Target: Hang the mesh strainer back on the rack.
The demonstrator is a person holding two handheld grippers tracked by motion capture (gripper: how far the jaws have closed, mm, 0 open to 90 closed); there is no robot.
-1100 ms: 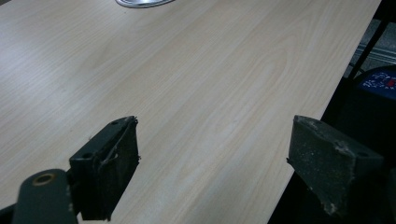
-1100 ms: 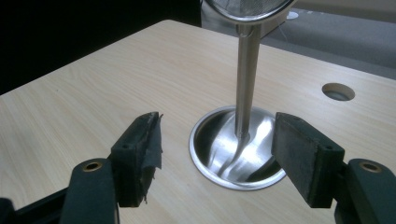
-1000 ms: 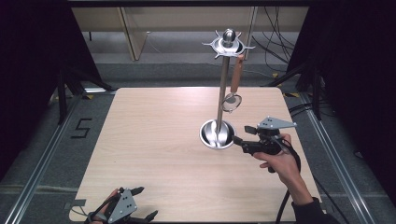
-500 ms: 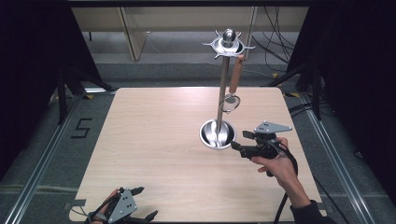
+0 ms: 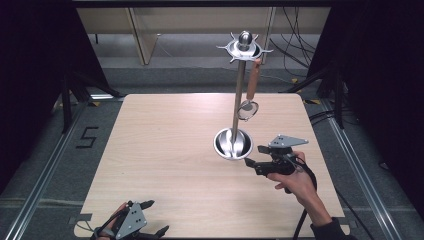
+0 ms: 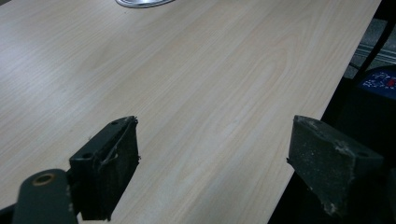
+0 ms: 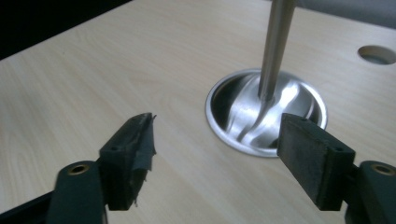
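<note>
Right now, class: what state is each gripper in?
Left gripper: jaws open, holding nothing.
Right gripper: jaws open, holding nothing, beside the stand's base.

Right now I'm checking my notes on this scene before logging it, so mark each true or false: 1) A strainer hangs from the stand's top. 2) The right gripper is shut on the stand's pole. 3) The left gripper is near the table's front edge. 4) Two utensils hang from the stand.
1) True: the strainer hangs by its wooden handle from the stand.
2) False: the right gripper is open, its jaws spread and empty, just short of the stand's base dish.
3) True: the left gripper sits open at the front edge of the table.
4) False: one utensil hangs there, the strainer.
</note>
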